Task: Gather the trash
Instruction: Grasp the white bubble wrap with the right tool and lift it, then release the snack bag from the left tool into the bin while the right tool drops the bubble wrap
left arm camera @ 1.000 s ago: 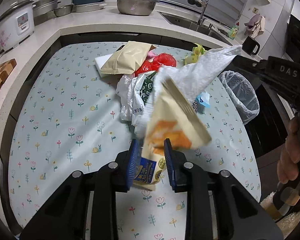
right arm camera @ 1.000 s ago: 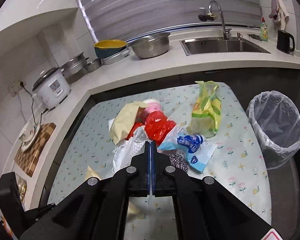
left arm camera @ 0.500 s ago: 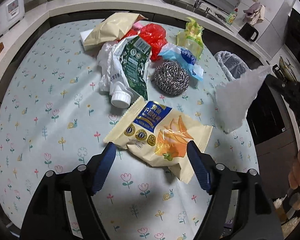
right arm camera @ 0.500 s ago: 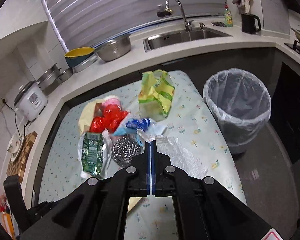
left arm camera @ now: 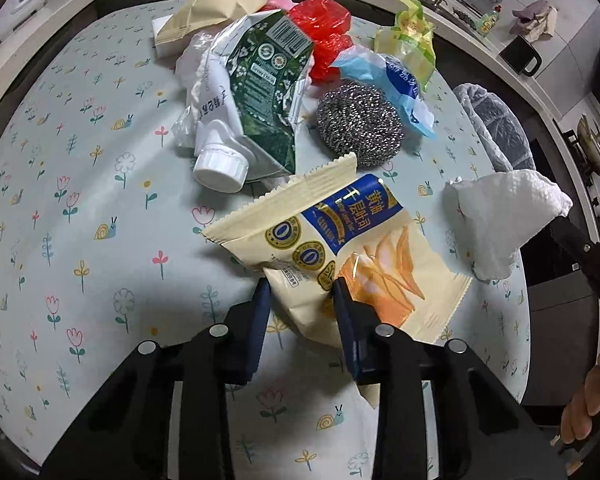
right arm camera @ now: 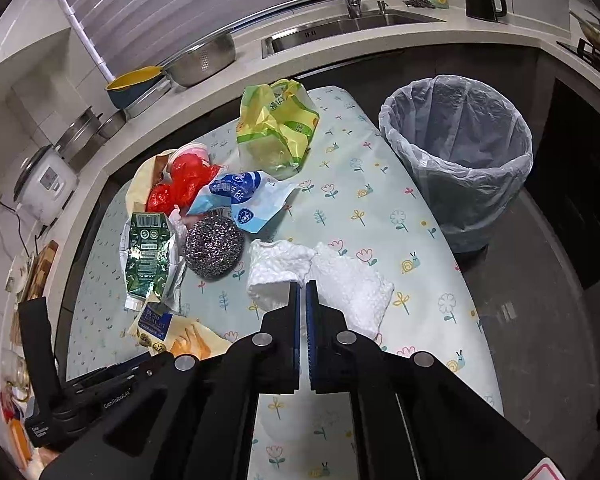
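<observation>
Presently, your left gripper (left arm camera: 300, 292) is closing on the cream snack packet (left arm camera: 340, 248); the packet's lower edge sits between the blue pads and both pads appear to touch it. The packet carries a blue label with Chinese characters and circular badges marked "0", above a picture of golden pastry sticks. It lies on the flowered counter (left arm camera: 80, 200), just in front of the trash pile.

Your right gripper (right arm camera: 302, 286) is opening: a narrow gap shows between its pads, with the white paper towel (right arm camera: 340, 280) at the tips. From the left wrist view the towel hangs from those tips; whether the pads still press it cannot be told.

Items in the pile:
- a green pouch (left arm camera: 260, 80) with a white cap, barcode and small print, too fine to read;
- a steel scourer (left arm camera: 360, 120), touching the blue-and-white wrapper (left arm camera: 392, 80) with blurred writing;
- a red plastic bag (left arm camera: 324, 36);
- a yellow-green bag (right arm camera: 276, 128) with unreadable characters.

The lined bin (right arm camera: 460, 152) stands on the floor beside the counter's edge. The left gripper's body, seen from the right wrist, reads "GenRobot.AI".
</observation>
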A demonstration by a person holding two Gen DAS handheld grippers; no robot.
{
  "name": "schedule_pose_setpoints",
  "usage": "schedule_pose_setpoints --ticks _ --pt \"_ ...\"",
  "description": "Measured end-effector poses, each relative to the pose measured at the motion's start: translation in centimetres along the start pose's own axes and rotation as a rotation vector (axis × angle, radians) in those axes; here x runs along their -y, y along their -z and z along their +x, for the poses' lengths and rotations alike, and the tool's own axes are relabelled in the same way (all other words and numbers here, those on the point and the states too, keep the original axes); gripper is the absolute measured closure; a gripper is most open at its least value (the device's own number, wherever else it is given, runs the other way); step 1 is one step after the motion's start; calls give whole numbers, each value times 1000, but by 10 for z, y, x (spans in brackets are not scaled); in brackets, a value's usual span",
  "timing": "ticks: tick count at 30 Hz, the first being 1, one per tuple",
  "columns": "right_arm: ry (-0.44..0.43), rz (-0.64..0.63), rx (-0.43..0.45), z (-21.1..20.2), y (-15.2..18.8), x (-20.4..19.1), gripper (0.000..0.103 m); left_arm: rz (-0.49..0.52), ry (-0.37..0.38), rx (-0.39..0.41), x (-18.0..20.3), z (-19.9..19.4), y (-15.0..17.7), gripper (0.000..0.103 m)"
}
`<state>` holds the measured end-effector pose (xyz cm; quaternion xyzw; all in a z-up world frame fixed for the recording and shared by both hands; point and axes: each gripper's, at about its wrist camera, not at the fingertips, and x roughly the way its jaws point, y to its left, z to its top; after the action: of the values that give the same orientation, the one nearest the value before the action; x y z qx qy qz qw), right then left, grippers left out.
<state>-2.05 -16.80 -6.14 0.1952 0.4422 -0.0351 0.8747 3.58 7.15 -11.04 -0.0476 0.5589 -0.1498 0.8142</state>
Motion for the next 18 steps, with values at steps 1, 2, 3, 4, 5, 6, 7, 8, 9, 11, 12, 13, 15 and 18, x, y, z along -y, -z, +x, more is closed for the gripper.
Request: schedule_pose_setpoints --ticks 1,2,3,4,5,6,7,8,9,11,12,13,15,18 --pt "0 2 -4 1 1 2 77 18 -12 11 4 -2 0 75" --pt "2 5 -5 2 3 2 61 36 -24 24 7 -5 0 77" --pt "3 8 -2 2 6 3 55 48 -29 32 9 -7 0 77" --pt "5 7 0 2 7 3 49 59 -31 41 11 -10 -1 77" --pt "11 3 -2 3 9 3 46 66 -34 50 14 -12 -2 78" --pt "17 -1 -7 5 11 3 45 71 -35 57 16 -14 -2 78" --pt "19 0 -11 8 12 4 43 76 -32 63 18 -16 -3 78" --pt "19 1 -16 11 12 5 41 78 -28 68 20 -17 -4 78" --pt "19 1 -19 13 12 5 41 82 -23 74 21 -20 -6 79" --pt "23 -8 -35 22 13 4 37 92 -25 88 26 -23 -10 79" --pt "31 -13 -47 28 14 4 34 95 -29 93 28 -24 -12 79" --pt "41 -16 -55 33 15 4 34 98 -32 99 30 -25 -15 79" --pt "56 -10 -75 46 17 6 33 96 -34 114 31 -28 -18 79" --pt "57 11 -104 63 20 9 33 99 -46 133 30 -33 -20 79"
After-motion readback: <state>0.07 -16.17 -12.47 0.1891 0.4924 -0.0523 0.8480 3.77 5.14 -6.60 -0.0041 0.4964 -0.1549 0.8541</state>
